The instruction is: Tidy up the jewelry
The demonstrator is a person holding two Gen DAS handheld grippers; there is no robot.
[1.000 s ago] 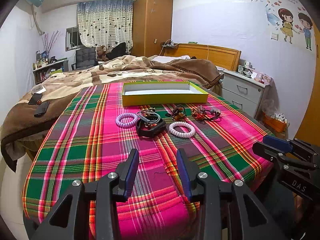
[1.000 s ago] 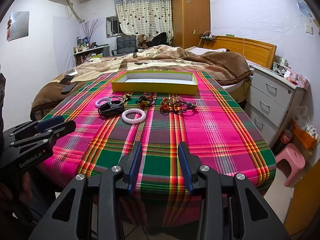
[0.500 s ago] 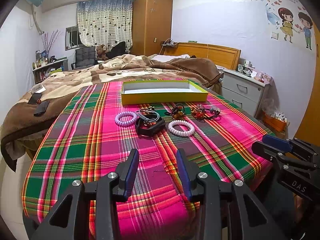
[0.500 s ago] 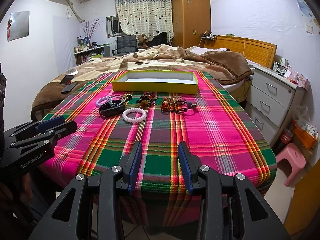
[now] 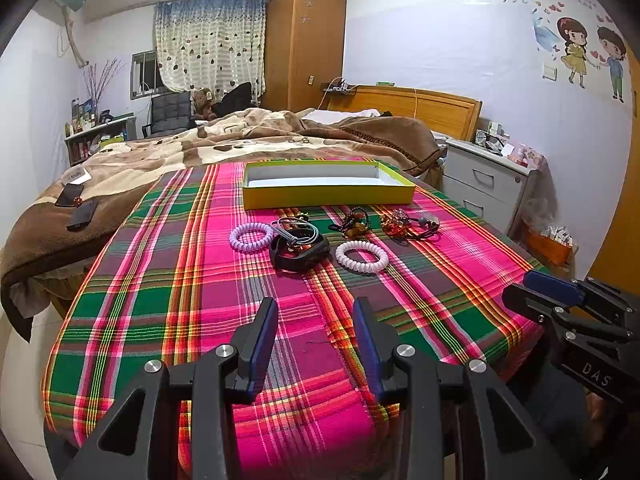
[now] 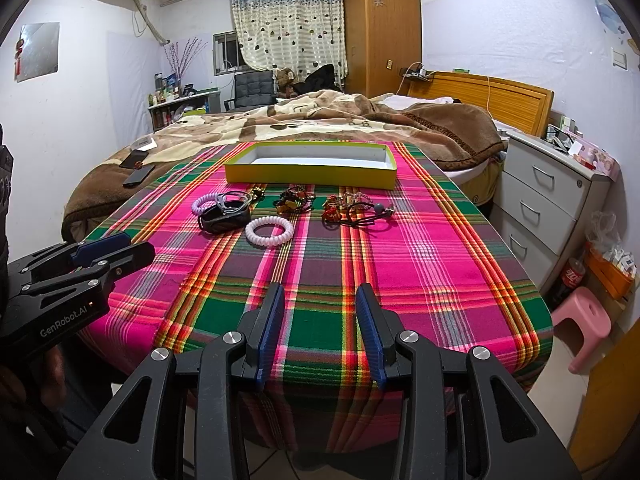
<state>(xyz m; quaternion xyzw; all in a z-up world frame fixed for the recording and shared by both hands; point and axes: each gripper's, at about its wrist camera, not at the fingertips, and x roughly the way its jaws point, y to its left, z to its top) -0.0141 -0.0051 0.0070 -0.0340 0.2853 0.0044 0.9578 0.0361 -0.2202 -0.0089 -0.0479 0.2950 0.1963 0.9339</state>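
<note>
Left wrist: left gripper point(image 5: 315, 312) hovering low over near end of plaid tablecloth point(image 5: 160, 288), jaws spread, gripping nothing. Jewelry sitting mid-table, well ahead of fingers: lilac coil bracelet point(image 5: 251, 237) on left, black band point(image 5: 299, 253) with grey cords touching it, white coil bracelet point(image 5: 362, 256) just beside, beaded pieces point(image 5: 355, 221) and red-beaded tangle point(image 5: 408, 222) behind. Yellow tray point(image 5: 328, 195) lying past them, looking empty. Nothing blocking the path between fingers and jewelry. Right gripper point(image 5: 560, 300) poking in at right edge, "DAS" showing on its body. Two phones point(image 5: 76, 208) lying on brown blanket point(image 5: 40, 232) at left.

Right wrist: right gripper point(image 6: 319, 312) hanging at near table edge, jaws parted, nothing between them. Same bracelets lying ahead and left of centre. Left gripper point(image 6: 104, 250) entering from left, "GenRobot.AI" reading on its side. Grey drawer unit point(image 6: 544, 200), pink stool point(image 6: 584, 324) and cola bottle point(image 6: 570, 276) standing right of table.
</note>
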